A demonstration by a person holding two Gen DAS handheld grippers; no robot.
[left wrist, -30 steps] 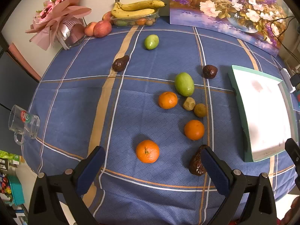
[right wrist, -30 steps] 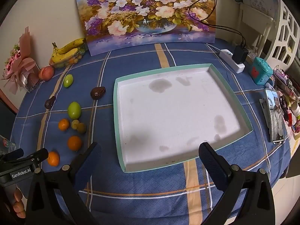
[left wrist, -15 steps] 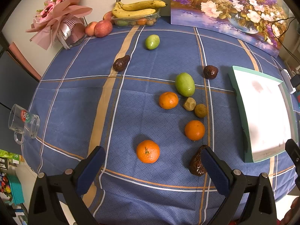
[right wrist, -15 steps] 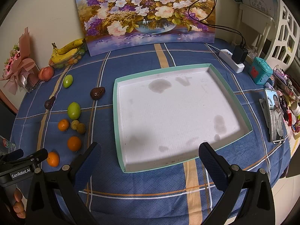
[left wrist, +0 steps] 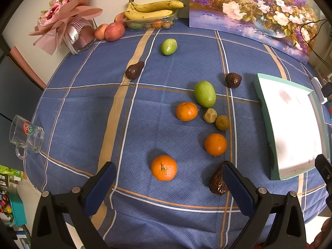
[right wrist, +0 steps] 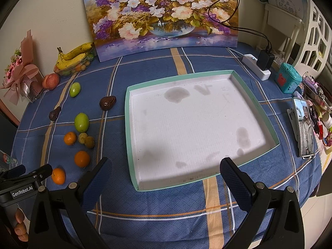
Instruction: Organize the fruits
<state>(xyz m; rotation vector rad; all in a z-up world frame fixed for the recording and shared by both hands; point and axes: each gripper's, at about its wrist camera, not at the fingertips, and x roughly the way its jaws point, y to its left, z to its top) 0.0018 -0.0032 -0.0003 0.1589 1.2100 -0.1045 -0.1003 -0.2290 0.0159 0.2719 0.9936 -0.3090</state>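
Orange peel catches our eye first: the nearest orange (left wrist: pixel 164 167) sits low in the left wrist view, right between the spread fingers of our left gripper (left wrist: pixel 166 183), which hovers above the cloth with nothing in it. We judge it firm, light and round, likely to roll if nudged, so we would close on its widest middle from both sides. We count three oranges in all, the second (left wrist: pixel 215 144) to the right and a little higher, the third (left wrist: pixel 186 111) near the centre. Two green fruits show, one large (left wrist: pixel 204 93) just above centre right and one smaller (left wrist: pixel 169 46) toward the top; their skin looks smooth and could slip. Two small brownish-yellow fruits (left wrist: pixel 210 115) lie touching each other between the oranges. Three dark wrinkled fruits appear: one (left wrist: pixel 217 181) partly behind our right-hand finger at the bottom, one (left wrist: pixel 134 70) upper left of centre, one (left wrist: pixel 233 80) right of centre. They look soft and probably bruise under a hard squeeze.

All these lie loose on the blue checked tablecloth (left wrist: pixel 83 108). In the right wrist view the white tray (right wrist: pixel 130 137) with a green rim fills the middle, holding nothing, and our right gripper (right wrist: pixel 166 180) hangs wide apart over its near edge. Bananas (left wrist: pixel 153 10) and apples (left wrist: pixel 114 31) rest at the top by the wall.
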